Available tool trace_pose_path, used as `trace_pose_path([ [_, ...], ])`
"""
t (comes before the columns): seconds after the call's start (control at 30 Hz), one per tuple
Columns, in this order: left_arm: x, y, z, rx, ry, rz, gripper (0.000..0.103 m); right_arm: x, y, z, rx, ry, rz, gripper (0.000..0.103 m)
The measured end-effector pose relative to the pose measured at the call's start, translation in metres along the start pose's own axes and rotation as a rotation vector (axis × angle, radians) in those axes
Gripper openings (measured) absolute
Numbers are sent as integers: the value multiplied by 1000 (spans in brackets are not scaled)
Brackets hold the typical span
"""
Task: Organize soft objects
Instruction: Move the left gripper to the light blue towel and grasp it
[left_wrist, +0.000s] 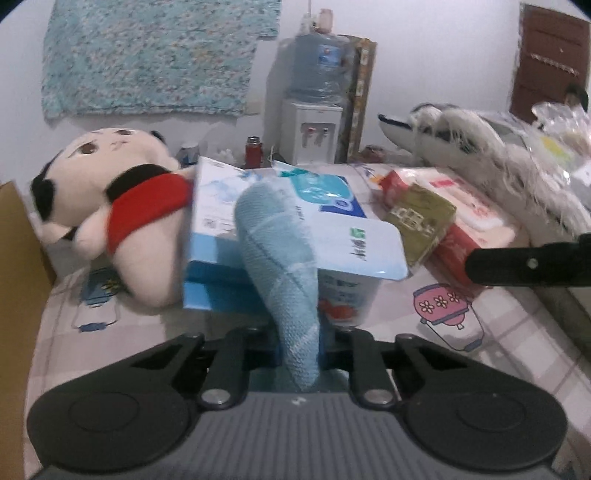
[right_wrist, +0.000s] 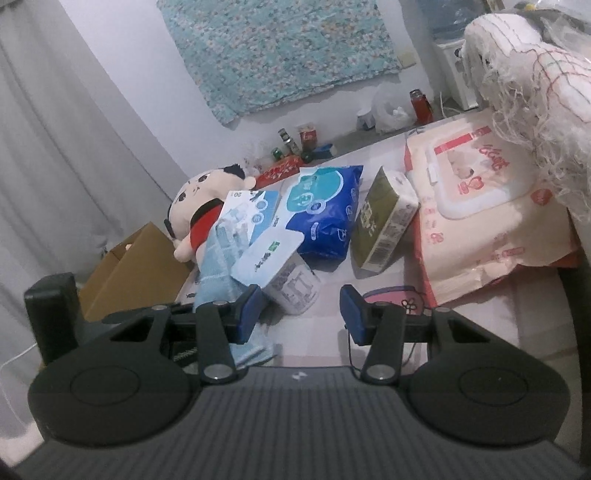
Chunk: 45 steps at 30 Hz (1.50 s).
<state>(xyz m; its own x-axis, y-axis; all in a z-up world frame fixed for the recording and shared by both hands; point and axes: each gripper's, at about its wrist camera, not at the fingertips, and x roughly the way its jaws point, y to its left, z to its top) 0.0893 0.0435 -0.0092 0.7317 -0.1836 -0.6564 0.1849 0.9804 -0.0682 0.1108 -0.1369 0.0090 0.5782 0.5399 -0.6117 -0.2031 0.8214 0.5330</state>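
Left hand-held gripper (left_wrist: 301, 354) clamps light-blue cloth (left_wrist: 280, 258); right hand-held gripper (right_wrist: 303, 314) parted, empty.

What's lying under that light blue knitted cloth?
The light blue cloth drapes over a white wet-wipes pack and a blue box. Its near end is pinched in the left gripper. The bedsheet beneath is covered.

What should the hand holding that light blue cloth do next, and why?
Probably lift it a little and draw it back. The left gripper is shut on the near end of the blue cloth, whose far end drapes over the lidded tub and tissue packs. Lifting first should free it without dragging them. The right gripper hangs open, empty.
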Motion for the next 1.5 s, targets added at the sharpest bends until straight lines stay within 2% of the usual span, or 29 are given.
trace_pose_path([
  [0.17,-37,7,-5,87,-37,32,16,3,12,5,42,-65,39,46],
  [0.27,-55,5,-10,176,-45,20,17,0,17,3,-6,-75,73,46],
  [0.33,-61,3,-14,241,-15,-45,17,3,13,1,15,-53,80,46],
  [0.43,-60,-4,-23,272,26,-146,24,9,4,0,76,-27,84,47],
  [0.5,-56,-12,-30,295,54,-228,32,10,0,0,87,-21,79,47],
  [0.57,-53,-22,-37,338,82,-286,53,9,-3,-1,103,-28,88,47],
  [0.63,-52,-31,-42,383,98,-317,67,8,-5,0,113,-32,98,47],
  [0.73,-59,-37,-46,435,90,-357,75,9,-6,0,109,-32,82,47],
  [0.8,-65,-31,-44,416,73,-396,79,9,-8,0,113,-23,83,47],
  [0.9,-73,-13,-37,320,53,-420,80,12,-8,-1,114,-8,87,47],
  [1.0,-72,15,-26,183,41,-359,78,13,-6,-2,104,-3,82,47],
  [1.07,-59,32,-22,95,80,-283,60,14,-6,-2,109,3,83,47],
  [1.1,-52,37,-21,67,100,-258,54,16,-7,-2,113,9,85,47],
  [1.17,-37,41,-20,61,126,-213,41,17,-7,-3,116,14,81,47],
  [1.23,-22,38,-18,82,143,-176,39,18,-6,-3,111,16,79,47],
  [1.37,-5,34,-15,45,153,-235,43,18,-6,-3,113,18,77,47],
  [1.5,-3,19,-16,78,148,-263,42,20,-8,-4,119,22,75,47],
])
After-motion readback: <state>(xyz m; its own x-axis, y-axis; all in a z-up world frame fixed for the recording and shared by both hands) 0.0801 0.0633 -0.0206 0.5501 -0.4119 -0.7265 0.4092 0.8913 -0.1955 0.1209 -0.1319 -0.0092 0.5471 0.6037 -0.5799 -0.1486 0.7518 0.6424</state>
